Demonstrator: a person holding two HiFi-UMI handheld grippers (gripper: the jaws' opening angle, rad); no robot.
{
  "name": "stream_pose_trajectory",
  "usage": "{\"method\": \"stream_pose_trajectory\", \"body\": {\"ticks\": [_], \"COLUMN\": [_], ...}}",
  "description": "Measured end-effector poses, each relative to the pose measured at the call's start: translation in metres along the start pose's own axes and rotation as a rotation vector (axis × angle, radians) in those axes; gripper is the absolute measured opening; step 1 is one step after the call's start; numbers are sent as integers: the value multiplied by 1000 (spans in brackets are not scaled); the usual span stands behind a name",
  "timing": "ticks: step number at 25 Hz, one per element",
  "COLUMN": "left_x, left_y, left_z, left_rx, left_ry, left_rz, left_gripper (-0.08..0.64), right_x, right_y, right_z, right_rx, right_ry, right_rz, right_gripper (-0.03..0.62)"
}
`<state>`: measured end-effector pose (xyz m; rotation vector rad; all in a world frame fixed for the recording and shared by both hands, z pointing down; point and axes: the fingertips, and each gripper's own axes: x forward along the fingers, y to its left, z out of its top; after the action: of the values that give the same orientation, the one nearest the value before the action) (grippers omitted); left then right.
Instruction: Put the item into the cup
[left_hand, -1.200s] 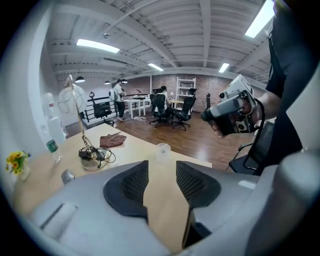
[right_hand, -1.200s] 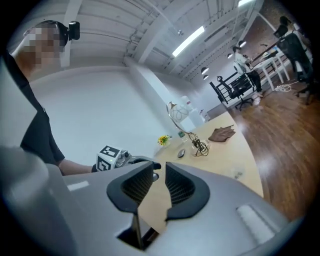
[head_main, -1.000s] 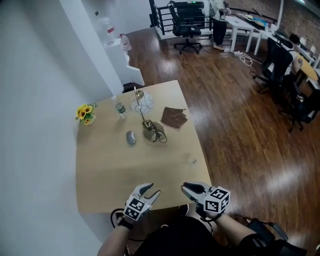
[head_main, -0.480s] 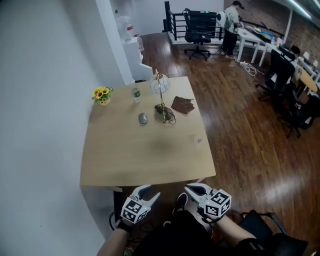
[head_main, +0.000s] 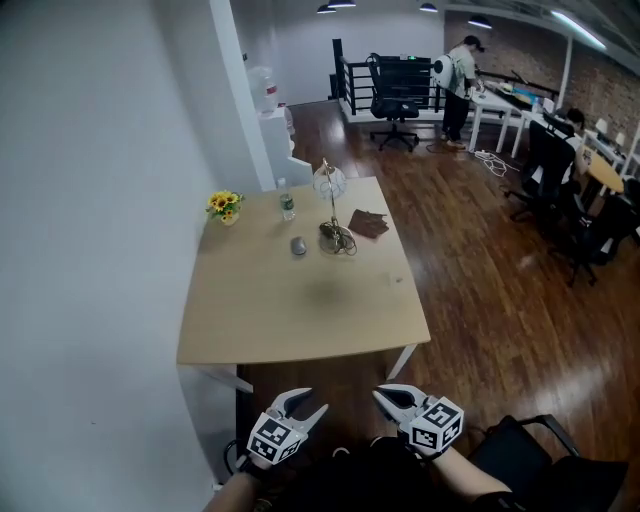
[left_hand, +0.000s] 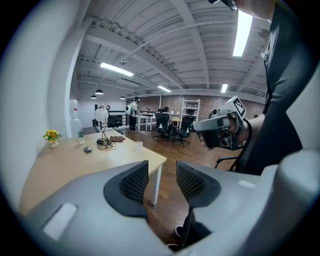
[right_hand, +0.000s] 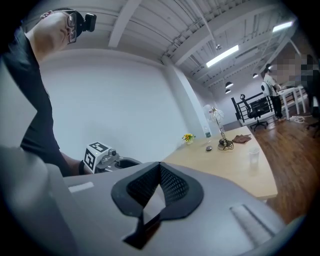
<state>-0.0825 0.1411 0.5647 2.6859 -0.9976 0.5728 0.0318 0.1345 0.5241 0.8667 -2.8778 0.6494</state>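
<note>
A small clear cup (head_main: 397, 279) stands near the right edge of the wooden table (head_main: 260, 320); the right gripper view has the cup (right_hand: 254, 156) too. A grey mouse-like item (head_main: 298, 245) lies further back by the lamp base (head_main: 335, 236). Both grippers hang in the air well short of the table's near edge, over the floor. My left gripper (head_main: 305, 410) is open with nothing between its jaws, which the left gripper view (left_hand: 162, 172) also makes plain. My right gripper (head_main: 385, 397) is shut and empty, its jaws meeting at the tip (right_hand: 160, 167).
At the back of the table are a pot of yellow flowers (head_main: 225, 204), a small bottle (head_main: 287, 208), a thin lamp (head_main: 329, 183) with cables and a brown cloth (head_main: 369, 223). A white wall runs along the left. Office chairs, desks and a person stand far behind.
The table has receded in the head view and both grippers, earlier over its near edge, now hang off it over the floor. Their jaws look unchanged.
</note>
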Motion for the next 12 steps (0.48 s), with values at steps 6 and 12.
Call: {"method": "stream_pose_trajectory", "body": {"ticks": [6,12], "left_x": [4,12], "left_y": [-12,-23], "left_z": [16,24], "left_rx": [-34,-27], "left_ry": [-46,-65], "left_rz": [22,25], "left_gripper": [169,169], "right_x": [-5,-11], "right_y": [8,5], "right_z": [-3,6], "right_rx": [-13,-31], "right_ry": [51,37], "right_rz": [48,63], "right_gripper": [8,8]}}
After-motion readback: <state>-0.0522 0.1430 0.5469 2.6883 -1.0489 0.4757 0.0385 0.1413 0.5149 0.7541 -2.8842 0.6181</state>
